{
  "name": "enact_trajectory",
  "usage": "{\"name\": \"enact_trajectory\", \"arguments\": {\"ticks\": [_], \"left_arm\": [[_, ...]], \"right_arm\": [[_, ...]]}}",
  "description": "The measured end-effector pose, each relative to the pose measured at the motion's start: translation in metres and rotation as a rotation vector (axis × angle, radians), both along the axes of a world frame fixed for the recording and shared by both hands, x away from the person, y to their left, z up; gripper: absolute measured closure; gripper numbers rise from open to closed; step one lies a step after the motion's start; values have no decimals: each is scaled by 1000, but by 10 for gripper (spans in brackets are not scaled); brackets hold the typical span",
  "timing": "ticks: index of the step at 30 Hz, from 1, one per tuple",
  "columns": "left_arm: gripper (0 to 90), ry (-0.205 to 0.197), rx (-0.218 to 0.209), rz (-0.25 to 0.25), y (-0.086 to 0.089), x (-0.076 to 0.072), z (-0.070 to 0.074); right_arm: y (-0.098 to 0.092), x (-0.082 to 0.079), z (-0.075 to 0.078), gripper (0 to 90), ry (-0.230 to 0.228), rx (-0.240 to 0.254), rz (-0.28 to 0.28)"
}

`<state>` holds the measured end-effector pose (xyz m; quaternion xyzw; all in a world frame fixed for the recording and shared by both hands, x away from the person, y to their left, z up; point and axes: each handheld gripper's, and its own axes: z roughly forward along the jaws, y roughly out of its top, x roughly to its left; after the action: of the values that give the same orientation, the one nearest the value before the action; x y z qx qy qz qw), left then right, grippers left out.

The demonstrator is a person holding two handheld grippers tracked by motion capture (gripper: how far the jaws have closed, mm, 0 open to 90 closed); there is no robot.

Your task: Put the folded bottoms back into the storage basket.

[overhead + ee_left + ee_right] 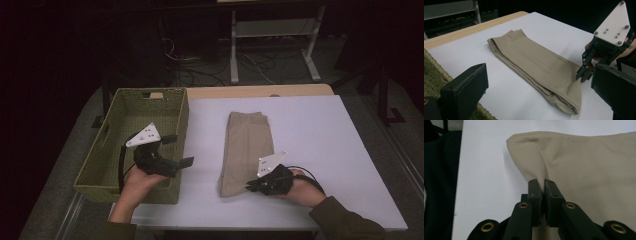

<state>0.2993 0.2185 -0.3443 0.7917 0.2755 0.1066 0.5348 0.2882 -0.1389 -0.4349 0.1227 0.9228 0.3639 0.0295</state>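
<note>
Folded beige trousers (246,150) lie lengthwise on the white table (310,130). My right gripper (251,186) is shut on their near right edge; in the right gripper view its jaws pinch a raised fold of the beige trousers (574,162) at the right gripper (542,183) tips. My left gripper (177,150) hovers open over the right wall of the green woven basket (102,155), nothing between its fingers (466,87). From the left gripper view I see the trousers (534,65) and the right gripper (583,75) at their near end.
The basket stands at the table's left side and looks empty inside. A wooden strip (260,91) runs along the table's far edge. Beyond it stand a white frame (272,35) and cables on a dark floor.
</note>
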Motion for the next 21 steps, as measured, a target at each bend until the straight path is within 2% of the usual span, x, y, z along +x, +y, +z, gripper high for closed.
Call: {"name": "enact_trajectory", "arguments": {"ticks": [21], "left_arm": [[13,0,0,0,0,0,0]], "right_arm": [[-16,-24,2,836,14,13,-1]]}}
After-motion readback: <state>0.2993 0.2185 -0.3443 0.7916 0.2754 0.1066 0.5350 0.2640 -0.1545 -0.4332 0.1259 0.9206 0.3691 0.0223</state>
